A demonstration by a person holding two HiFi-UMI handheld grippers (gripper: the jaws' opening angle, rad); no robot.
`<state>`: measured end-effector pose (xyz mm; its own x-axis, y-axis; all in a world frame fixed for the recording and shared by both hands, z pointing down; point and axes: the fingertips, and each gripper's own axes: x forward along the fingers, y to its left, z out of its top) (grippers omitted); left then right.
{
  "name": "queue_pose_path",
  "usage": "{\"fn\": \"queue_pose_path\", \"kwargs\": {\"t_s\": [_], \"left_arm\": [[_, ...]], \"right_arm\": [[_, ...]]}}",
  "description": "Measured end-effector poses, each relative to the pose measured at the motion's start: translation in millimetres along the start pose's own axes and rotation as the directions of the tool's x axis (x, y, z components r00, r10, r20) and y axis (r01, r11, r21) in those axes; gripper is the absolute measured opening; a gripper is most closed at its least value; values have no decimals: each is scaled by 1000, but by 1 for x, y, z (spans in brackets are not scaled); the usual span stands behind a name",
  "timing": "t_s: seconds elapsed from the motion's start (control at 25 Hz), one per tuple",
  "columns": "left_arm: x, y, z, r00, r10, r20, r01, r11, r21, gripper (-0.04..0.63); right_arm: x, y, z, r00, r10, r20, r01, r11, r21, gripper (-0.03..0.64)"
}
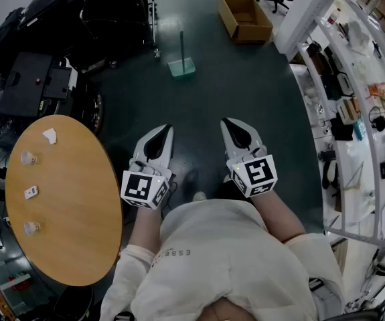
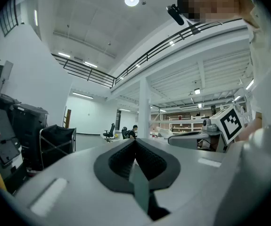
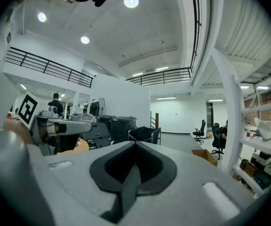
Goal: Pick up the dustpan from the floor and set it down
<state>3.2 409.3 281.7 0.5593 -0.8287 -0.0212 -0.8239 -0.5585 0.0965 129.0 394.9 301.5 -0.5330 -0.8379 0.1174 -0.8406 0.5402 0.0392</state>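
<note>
Left tongs [image 1: 168, 128] and right tongs [image 1: 225, 121], pressed together empty, hover well short of dustpan [image 1: 181, 66].

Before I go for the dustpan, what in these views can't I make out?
- Dustpan: small and far off in the head view, so which way its mouth faces is unclear. It is absent from both gripper views.
- White things on the table: too small in the head view to identify.
- Shelves: cut off by the head view's right edge, their contents too small to name.
</note>
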Motion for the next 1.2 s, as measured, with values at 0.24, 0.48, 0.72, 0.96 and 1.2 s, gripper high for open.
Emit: {"fn": "queue_pose_path", "kwargs": {"t_s": [0.24, 0.48, 0.72, 0.96, 1.2], "left_arm": [[1, 3, -2, 1000, 1, 4, -1, 1000, 6, 15], [0, 5, -4, 1000, 1, 6, -1, 1000, -3, 15], [-4, 12, -10, 1000, 16, 2, -16, 1000, -16, 15], [7, 33, -22, 999, 50, -17, -50, 998, -42, 15], [42, 84, -43, 993, 92, -78, -93, 996, -8, 15]], "right_arm": [[3, -1, 1, 1000, -6, 5, 6, 1000, -12, -12], [4, 1, 0, 1000, -8, 6, 8, 1000, -7, -12], [7, -3, -1, 1000, -22, 21, 21, 999, 48, -12], [31, -14, -16, 1000, 2, -14, -1, 997, 80, -12], [108, -32, -36, 996, 75, -51, -66, 987, 148, -12]]}}
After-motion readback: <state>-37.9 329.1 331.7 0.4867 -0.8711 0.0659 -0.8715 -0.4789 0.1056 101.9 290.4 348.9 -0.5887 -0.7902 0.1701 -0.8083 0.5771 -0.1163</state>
